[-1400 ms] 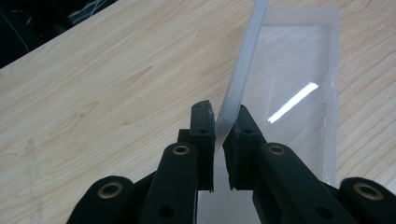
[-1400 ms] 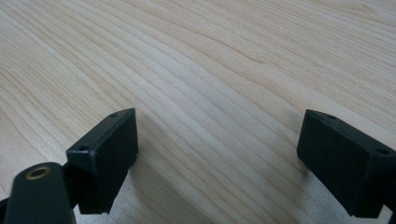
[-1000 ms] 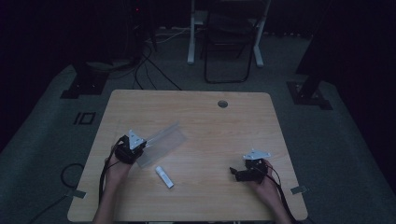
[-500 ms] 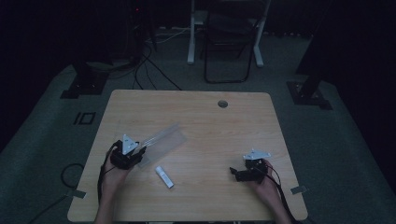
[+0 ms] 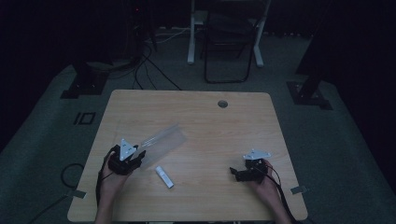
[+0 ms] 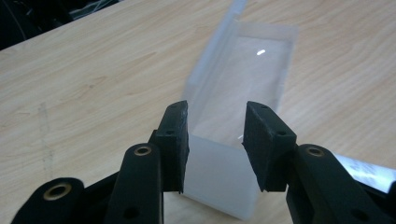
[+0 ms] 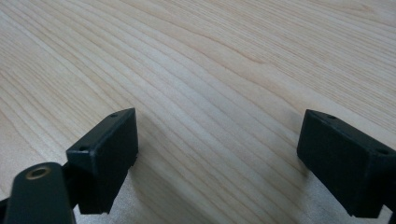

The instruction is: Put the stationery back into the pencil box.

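A clear plastic box [image 5: 161, 143] lies on the wooden counter [image 5: 224, 126], left of its middle, long and shallow, its far end angled toward the counter's centre. In the left gripper view the box [image 6: 243, 88] runs away from the camera; its frosted walls stand up along the sides and its floor shines with a small glint of light. Nothing can be seen inside it. A raised lip or lid edge runs along one long wall, though whether that is a hinged lid cannot be told.

The left tongs [image 5: 135, 157] sit at the box's near end. Seen from their own camera, the left tongs [image 6: 215, 140] have just been opening and now stand partly spread, with the near end wall of the box between the two black pads [image 6: 173, 140]; the wall looks narrower than the gap, with space at each side, so they do not pinch it.

A small white stick [image 5: 164, 177] lies flat on the counter just in front of the box, apart from it and to the right of the left hand [image 5: 112, 179].

The right tongs [image 5: 236, 173] rest well apart from all this, near the counter's right front. Their own view shows the right tongs [image 7: 217, 154] spread wide, with bare wood grain between them.
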